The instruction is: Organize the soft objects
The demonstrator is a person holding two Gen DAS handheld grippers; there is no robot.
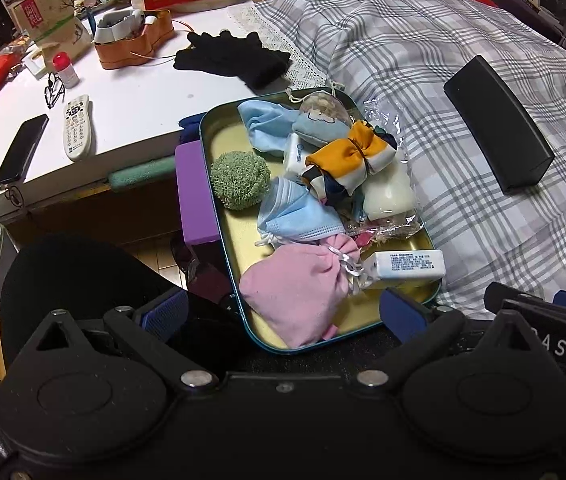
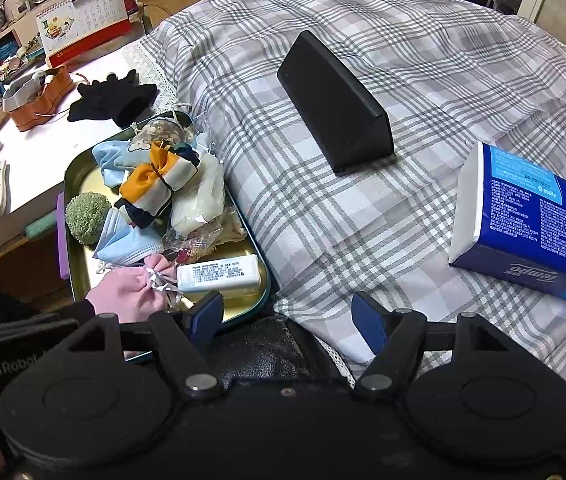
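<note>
A teal-rimmed metal tray (image 1: 223, 236) (image 2: 79, 264) rests at the edge of the plaid bed cover. It holds a pink drawstring pouch (image 1: 295, 288) (image 2: 131, 290), blue face masks (image 1: 299, 216) (image 2: 127, 242), a green knitted ball (image 1: 239, 180) (image 2: 86, 216), an orange-and-white scarf bundle (image 1: 349, 160) (image 2: 159, 186), a white tissue packet (image 1: 409, 265) (image 2: 219, 274) and a cellophane bag (image 1: 387, 192). My left gripper (image 1: 283, 314) is open and empty just in front of the tray's near edge. My right gripper (image 2: 289, 320) is open and empty over the bed beside the tray.
A black wedge-shaped case (image 1: 499, 122) (image 2: 335, 104) lies on the plaid cover (image 2: 403, 60). A blue Tempo tissue pack (image 2: 531, 220) sits at the right. Black gloves (image 1: 231, 60) (image 2: 113, 96), a remote (image 1: 77, 126), a phone (image 1: 21, 148) and an orange box (image 1: 135, 42) lie on the white table.
</note>
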